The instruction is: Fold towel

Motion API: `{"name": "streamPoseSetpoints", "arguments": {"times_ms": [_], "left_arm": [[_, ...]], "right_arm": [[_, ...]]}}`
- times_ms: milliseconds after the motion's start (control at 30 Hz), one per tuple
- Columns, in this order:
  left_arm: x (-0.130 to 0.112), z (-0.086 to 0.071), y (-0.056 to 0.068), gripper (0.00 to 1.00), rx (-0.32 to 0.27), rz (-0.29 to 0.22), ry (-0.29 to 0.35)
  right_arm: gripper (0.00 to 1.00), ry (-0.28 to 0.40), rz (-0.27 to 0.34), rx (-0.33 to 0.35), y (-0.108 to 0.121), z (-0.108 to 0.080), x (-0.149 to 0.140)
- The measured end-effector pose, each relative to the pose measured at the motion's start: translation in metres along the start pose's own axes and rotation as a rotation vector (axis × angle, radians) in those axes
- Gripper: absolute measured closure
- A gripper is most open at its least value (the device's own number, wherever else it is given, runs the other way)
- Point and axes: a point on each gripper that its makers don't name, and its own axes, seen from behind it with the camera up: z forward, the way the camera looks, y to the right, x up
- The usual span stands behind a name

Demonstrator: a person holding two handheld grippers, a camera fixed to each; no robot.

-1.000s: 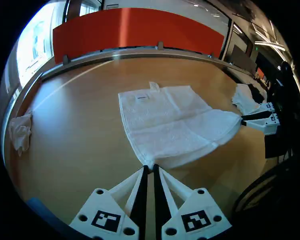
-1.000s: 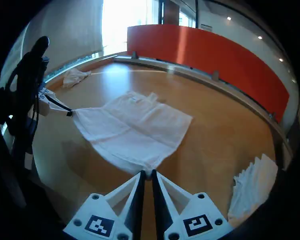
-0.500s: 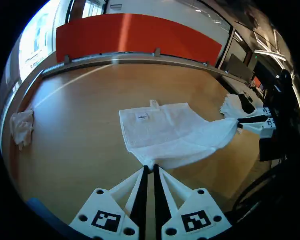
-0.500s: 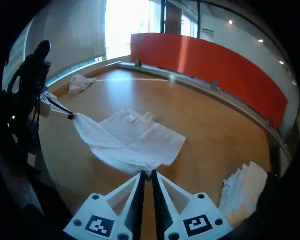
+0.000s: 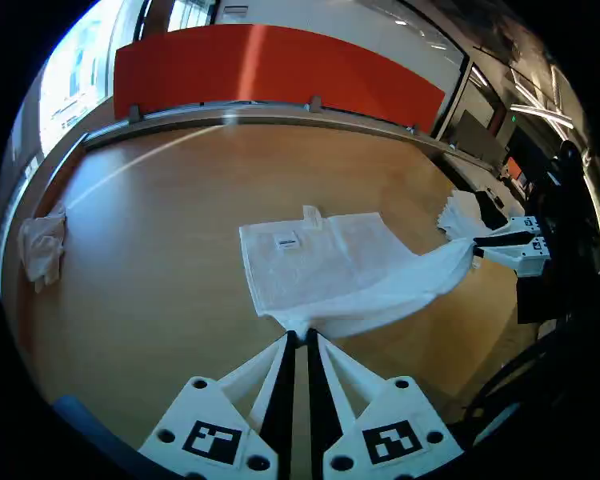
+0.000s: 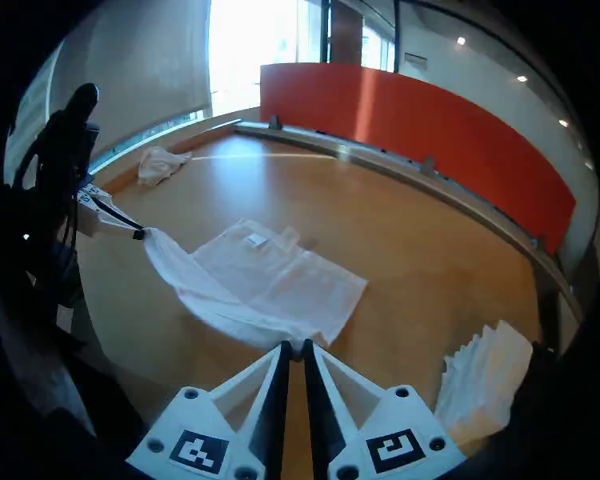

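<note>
In the left gripper view, starting at the left edge, you see a crumpled cloth (image 5: 42, 250) lying on the wooden table (image 5: 156, 240), well apart from the work. An orange panel (image 5: 276, 68) stands along the table's far edge. Near the centre, the white towel (image 5: 324, 260) lies with its far half flat on the table and a small label (image 5: 286, 237) face up near its far edge. The left gripper (image 5: 300, 336) sits at bottom centre with its 2 fingers drawn together, pinching the towel's near corner at the tips. From that corner the towel's near edge runs as a raised, sagging fold to the right, where the right gripper (image 5: 478, 242) holds the other corner. At that range it is small, so its fingers appear closed on the cloth rather than plainly so. Just behind it lies a stack of folded cloths (image 5: 460, 212). In the right gripper view, the left gripper shows at the left, holding its corner above the table in front of a person (image 6: 56, 160) seen as a dark outline. The towel spreads at centre. At bottom centre, the right gripper's 2 fingers meet on the towel's near corner. The stack of folded cloths rests at lower right.
</note>
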Motion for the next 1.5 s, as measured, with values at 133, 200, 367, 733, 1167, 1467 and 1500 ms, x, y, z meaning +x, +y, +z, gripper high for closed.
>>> {"name": "streamPoseSetpoints", "arguments": {"times_ms": [133, 200, 367, 733, 1167, 1467, 1500], "left_arm": [[0.015, 0.01, -0.006, 0.9, 0.003, -0.002, 0.014], [0.023, 0.016, -0.01, 0.9, 0.005, -0.002, 0.02], [0.041, 0.036, -0.022, 0.9, 0.02, -0.008, 0.029], [0.055, 0.085, -0.043, 0.9, 0.028, -0.056, 0.017], [0.052, 0.133, -0.057, 0.9, 0.05, -0.019, -0.013], [0.053, 0.147, -0.07, 0.78, 0.092, -0.023, -0.004], [0.054, 0.147, -0.071, 0.76, 0.099, -0.019, -0.003]], "right_arm": [[0.87, 0.0, -0.011, -0.008, 0.011, 0.011, 0.009], [0.87, -0.001, -0.013, -0.013, 0.018, 0.017, 0.014], [0.87, -0.003, -0.001, -0.022, 0.034, 0.038, 0.026], [0.87, -0.055, 0.028, -0.037, 0.059, 0.086, 0.02], [0.85, -0.11, 0.087, -0.075, 0.08, 0.125, 0.003], [0.77, -0.122, 0.1, -0.13, 0.091, 0.137, -0.004], [0.76, -0.123, 0.098, -0.134, 0.092, 0.137, -0.004]]}}
